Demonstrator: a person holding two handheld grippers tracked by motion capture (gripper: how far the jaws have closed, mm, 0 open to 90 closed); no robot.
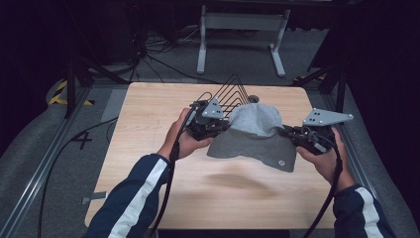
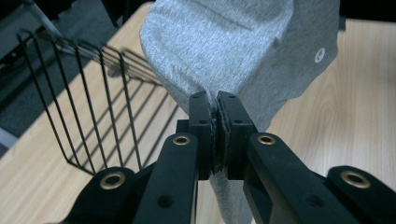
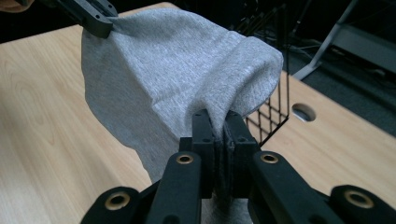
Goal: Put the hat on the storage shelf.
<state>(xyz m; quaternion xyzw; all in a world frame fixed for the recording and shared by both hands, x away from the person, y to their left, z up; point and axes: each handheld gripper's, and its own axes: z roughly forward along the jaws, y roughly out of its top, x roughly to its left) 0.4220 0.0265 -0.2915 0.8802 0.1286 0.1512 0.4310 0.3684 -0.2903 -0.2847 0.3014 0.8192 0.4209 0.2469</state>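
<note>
A grey cloth garment (image 1: pixel 255 136) with a small round white logo hangs in the air above the wooden table (image 1: pixel 148 124), stretched between my two grippers. My left gripper (image 1: pixel 224 125) is shut on its left edge; in the left gripper view the jaws (image 2: pixel 218 100) pinch the grey cloth (image 2: pixel 233 46). On the other side my right gripper (image 1: pixel 287 131) is shut on the right edge, and the right gripper view shows the fabric (image 3: pixel 177 74) bunched between its jaws (image 3: pixel 218 120). The far gripper (image 3: pixel 93 18) holds the opposite corner there.
A black wire rack (image 1: pixel 230 94) stands at the table's back middle, just behind the cloth; it also appears as a rack (image 2: pixel 88 102) beside the left jaws. A round hole (image 3: pixel 303 112) is in the tabletop. The cloth's shadow (image 1: pixel 233 181) falls on the table's front.
</note>
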